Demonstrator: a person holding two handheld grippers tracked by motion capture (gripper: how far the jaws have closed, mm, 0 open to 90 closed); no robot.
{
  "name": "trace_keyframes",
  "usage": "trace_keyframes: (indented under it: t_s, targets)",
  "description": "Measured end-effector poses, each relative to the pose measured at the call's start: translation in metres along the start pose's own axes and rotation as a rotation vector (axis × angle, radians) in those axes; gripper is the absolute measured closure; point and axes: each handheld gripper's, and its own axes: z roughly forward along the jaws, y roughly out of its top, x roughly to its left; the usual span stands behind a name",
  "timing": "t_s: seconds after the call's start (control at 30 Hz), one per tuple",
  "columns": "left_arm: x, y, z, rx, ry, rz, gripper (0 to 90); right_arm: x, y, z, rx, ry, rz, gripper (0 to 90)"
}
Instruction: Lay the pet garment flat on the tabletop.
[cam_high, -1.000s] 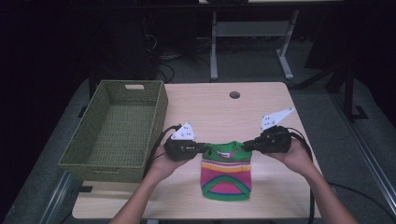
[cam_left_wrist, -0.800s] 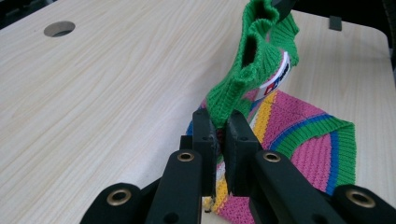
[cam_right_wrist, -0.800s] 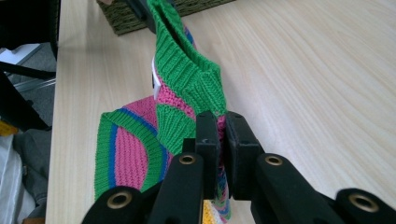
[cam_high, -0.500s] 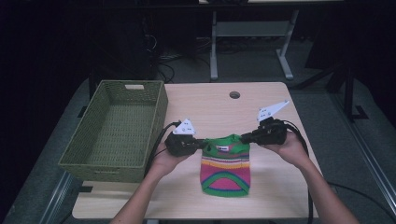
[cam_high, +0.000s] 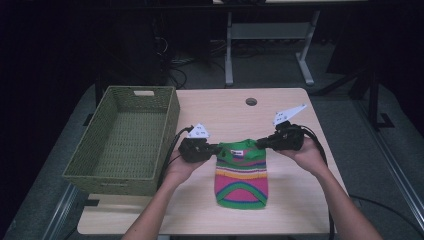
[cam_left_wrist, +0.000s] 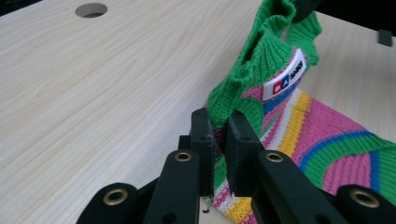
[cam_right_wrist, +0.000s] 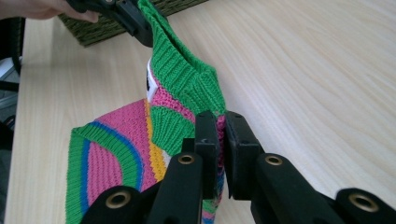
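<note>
Striped knit garment at near centre of table, its green far edge lifted. Left gripper pinches its left corner, jaws closed on fabric; right gripper likewise clamps its right corner. Green woven basket sits left.

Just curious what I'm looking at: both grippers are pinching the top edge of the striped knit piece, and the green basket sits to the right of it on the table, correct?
Not quite. The green basket sits to the left of the striped knit piece, as the high view shows. The left gripper and right gripper do pinch its top edge.
</note>
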Motion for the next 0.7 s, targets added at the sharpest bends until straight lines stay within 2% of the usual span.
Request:
trace_keyframes:
  t_s: [0.03,0.07,0.17,0.2,0.23,0.3,0.4,0.53,0.7]
  targets:
    - [0.001,0.001,0.002,0.0,0.014,-0.002,79.5,-0.002,0.0,0.001,-0.002,-0.011,0.0,82.8]
    - [0.005,0.003,0.004,-0.004,0.031,-0.029,72.1,-0.007,0.001,0.001,-0.002,-0.047,0.018,73.4]
    - [0.009,0.003,0.004,-0.008,0.066,-0.064,65.2,-0.018,0.001,0.0,-0.038,-0.092,0.077,59.5]
    - [0.009,0.003,0.004,-0.008,0.066,-0.064,62.8,-0.018,0.001,0.0,-0.038,-0.092,0.077,59.5]
    - [0.01,0.002,0.005,-0.002,0.061,-0.077,62.3,-0.024,-0.001,-0.001,-0.053,-0.116,0.1,56.7]
    - [0.008,-0.001,0.005,0.008,0.058,-0.075,60.7,-0.029,-0.005,-0.001,-0.044,-0.13,0.131,54.0]
    - [0.004,-0.005,0.006,0.015,0.052,-0.069,60.1,-0.034,-0.012,-0.001,-0.035,-0.13,0.157,53.0]
    - [0.002,-0.009,0.005,0.013,0.044,-0.086,59.4,-0.035,-0.019,-0.001,-0.026,-0.129,0.183,52.7]
    - [-0.001,-0.012,0.003,0.011,0.041,-0.088,57.1,-0.032,-0.024,-0.001,-0.013,-0.122,0.192,50.9]
